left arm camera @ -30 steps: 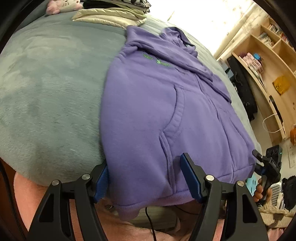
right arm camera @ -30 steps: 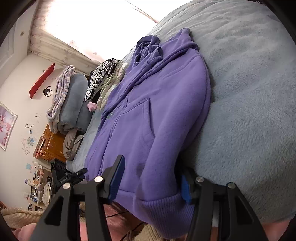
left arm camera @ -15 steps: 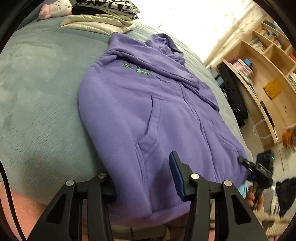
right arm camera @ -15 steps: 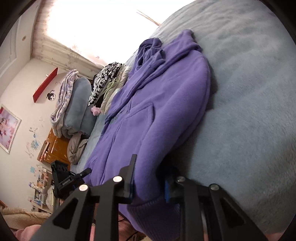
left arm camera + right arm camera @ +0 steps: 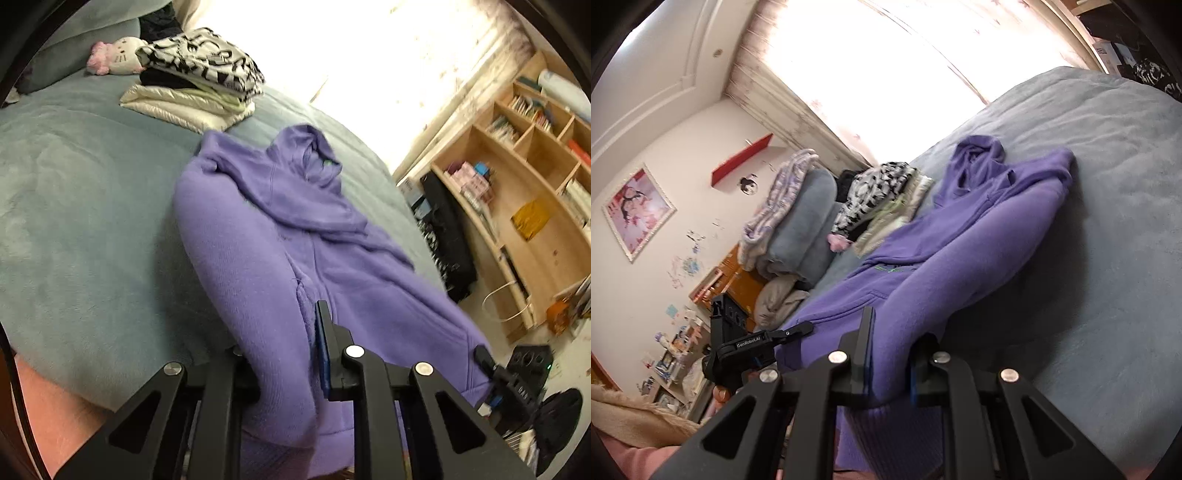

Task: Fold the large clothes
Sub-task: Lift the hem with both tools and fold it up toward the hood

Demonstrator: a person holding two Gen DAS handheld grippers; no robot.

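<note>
Tongs of both hands grip the near hem of the purple hoodie point(image 5: 280, 236): the left tongs point(image 5: 284, 354) and the right tongs point(image 5: 890, 354) have just been closing and now pinch the fabric. Its hood end lies far on the grey-green bed point(image 5: 81, 206), near folded clothes point(image 5: 199, 88).

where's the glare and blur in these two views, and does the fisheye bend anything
Left wrist view: the window is blown out white, the wooden shelves are smeared and bowed by the fisheye. Right wrist view: the window is blown out as well, the purple hoodie casts a soft shadow on the grey-blue bedspread, edges curve.
</note>
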